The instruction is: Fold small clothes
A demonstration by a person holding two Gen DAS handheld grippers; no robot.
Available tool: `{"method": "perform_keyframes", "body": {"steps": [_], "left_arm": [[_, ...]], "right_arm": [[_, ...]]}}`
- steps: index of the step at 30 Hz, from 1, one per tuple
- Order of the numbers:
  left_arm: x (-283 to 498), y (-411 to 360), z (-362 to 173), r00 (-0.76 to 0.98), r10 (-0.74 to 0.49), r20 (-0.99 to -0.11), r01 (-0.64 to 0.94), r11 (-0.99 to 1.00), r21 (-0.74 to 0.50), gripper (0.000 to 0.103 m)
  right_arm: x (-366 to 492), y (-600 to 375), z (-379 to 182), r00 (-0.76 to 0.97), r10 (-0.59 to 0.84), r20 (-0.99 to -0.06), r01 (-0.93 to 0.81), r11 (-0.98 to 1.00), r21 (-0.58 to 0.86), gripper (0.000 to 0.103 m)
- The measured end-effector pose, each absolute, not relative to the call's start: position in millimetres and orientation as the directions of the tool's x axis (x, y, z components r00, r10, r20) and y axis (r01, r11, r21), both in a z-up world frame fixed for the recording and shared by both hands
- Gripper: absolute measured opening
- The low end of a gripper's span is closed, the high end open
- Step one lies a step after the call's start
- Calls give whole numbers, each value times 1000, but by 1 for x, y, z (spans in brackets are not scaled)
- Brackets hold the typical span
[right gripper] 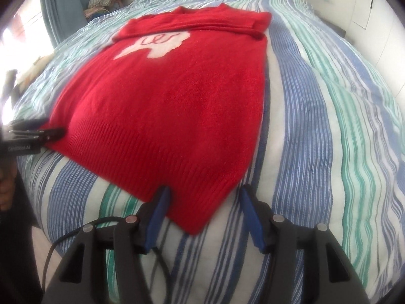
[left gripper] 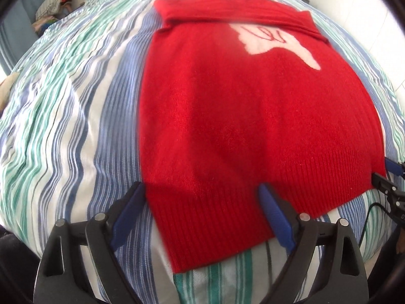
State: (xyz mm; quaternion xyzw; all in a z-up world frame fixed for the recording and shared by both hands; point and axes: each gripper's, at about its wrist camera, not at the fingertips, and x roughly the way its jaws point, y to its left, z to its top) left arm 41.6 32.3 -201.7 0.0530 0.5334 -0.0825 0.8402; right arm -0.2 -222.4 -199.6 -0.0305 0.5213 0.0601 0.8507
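A small red knitted sweater (left gripper: 227, 106) with a white motif (left gripper: 276, 43) lies flat on the striped bed, sleeves folded across the top, ribbed hem nearest me. It also shows in the right wrist view (right gripper: 172, 101). My left gripper (left gripper: 202, 190) is open, its blue pads either side of the hem's left corner. My right gripper (right gripper: 205, 192) is open, straddling the hem's right corner. The right gripper also shows at the left wrist view's right edge (left gripper: 387, 174); the left gripper shows at the right wrist view's left edge (right gripper: 38, 131).
The bed (left gripper: 63, 126) has a blue, green and white striped cover (right gripper: 329, 126). A pile of clothes (left gripper: 54, 2) sits at the far left beyond the bed, by a blue curtain (right gripper: 63, 2). A white wall stands on the right.
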Motion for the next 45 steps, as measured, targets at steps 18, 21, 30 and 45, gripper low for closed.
{"method": "perform_keyframes", "body": {"steps": [18,21,30,45], "left_arm": [[15,69,-158,355,-51,-934,200,980,22,91],[13,95,-146,352,-106,-930,145,988,-58,91],[38,66,-181,271,-219,-937,147,972,-185,79],[56,92,-131,341,-520,-783,83,846,-526,2]], "right_arm": [[-22,-235,-190,346,112,-932,-137,988,67,59],[-42,-252,-180,321,159,-934,-93,986,136,59],[-20,-272,-179,370,397,-840,5,903,429,59],[-15,-287,-164,462,486,-741,68,814,577,5]]}}
